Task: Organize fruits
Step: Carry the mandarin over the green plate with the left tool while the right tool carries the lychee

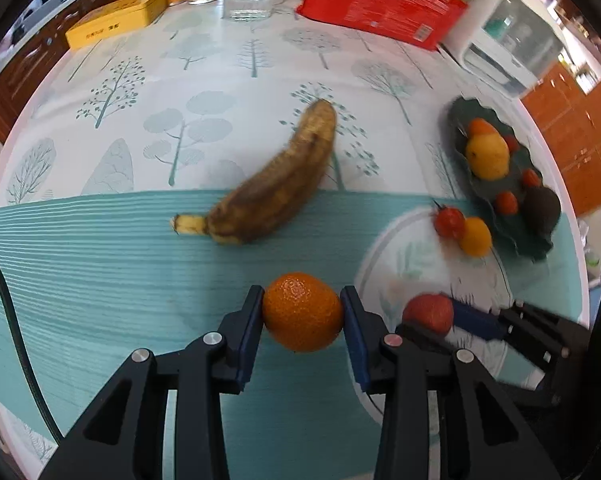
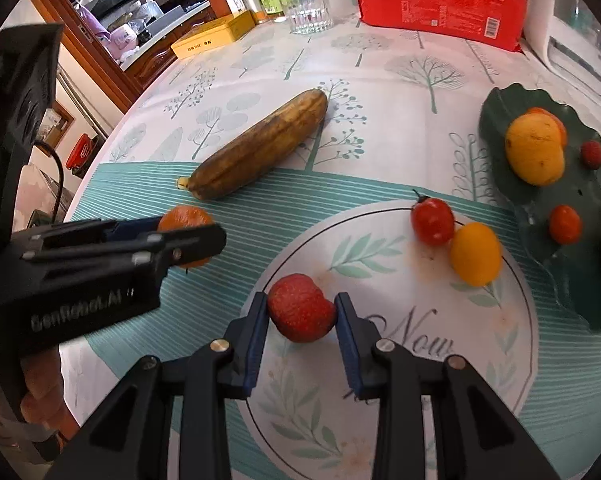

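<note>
My left gripper (image 1: 302,312) is shut on an orange mandarin (image 1: 302,312) just above the teal cloth; it also shows in the right wrist view (image 2: 188,236) with the mandarin (image 2: 184,218). My right gripper (image 2: 301,312) is shut on a red strawberry (image 2: 300,308), seen from the left too (image 1: 428,312). A brown, overripe banana (image 1: 276,184) (image 2: 256,148) lies ahead. A red cherry tomato (image 2: 432,220) and a yellow one (image 2: 474,254) lie touching near a dark green leaf plate (image 2: 500,112) that holds a yellow fruit (image 2: 534,154) and several small fruits.
At the far side stand a red package (image 2: 440,0), a clear glass (image 2: 306,8), a yellow tin (image 2: 216,36), bottles and a white appliance (image 2: 572,40). The round table's edge (image 2: 112,128) curves on the left. A black cable (image 1: 8,304) hangs at left.
</note>
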{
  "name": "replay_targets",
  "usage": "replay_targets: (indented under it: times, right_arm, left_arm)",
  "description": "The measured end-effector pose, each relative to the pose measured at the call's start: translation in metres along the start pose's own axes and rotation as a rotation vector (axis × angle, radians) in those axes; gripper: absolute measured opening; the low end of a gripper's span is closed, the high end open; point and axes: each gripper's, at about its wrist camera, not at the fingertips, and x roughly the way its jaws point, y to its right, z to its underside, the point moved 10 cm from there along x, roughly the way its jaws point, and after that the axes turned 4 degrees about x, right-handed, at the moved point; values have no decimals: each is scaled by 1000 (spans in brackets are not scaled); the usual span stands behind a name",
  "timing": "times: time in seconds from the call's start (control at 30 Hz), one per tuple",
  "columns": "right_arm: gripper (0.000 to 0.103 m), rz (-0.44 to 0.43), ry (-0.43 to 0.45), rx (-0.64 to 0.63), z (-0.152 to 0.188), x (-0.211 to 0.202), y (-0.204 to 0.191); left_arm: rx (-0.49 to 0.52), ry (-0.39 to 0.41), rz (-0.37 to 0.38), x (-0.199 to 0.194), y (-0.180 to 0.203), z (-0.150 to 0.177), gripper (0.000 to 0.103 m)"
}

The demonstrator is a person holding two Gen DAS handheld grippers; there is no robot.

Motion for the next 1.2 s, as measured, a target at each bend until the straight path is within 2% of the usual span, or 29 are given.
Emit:
replay_targets:
  times: [0.17,0.33,0.57,0.77,0.9,1.07,1.2]
  right_arm:
    - [34,6,9,16,14,-17,8]
    - [34,13,18,52,32,-37,25]
    - [34,46,65,115,32,-88,77]
    - [34,66,145,167,-7,-152,136]
    - [34,76,183,150,-41,-189,166]
    - [34,94,207,104,-95,-221,199]
    - [34,72,205,97,-128,-223,220]
  left_arm:
    - [46,-21,2,-9,22,19,37]
    - [103,-10,2,-24,52,27,37]
    - [161,17,19,-44,108,12,37]
    - [208,62,42,-65,170,-26,37]
    - [226,85,42,-77,207,-59,37]
    - [226,105,22,-86,236,-100,37]
    - [212,120,-4,-84,249,-129,37]
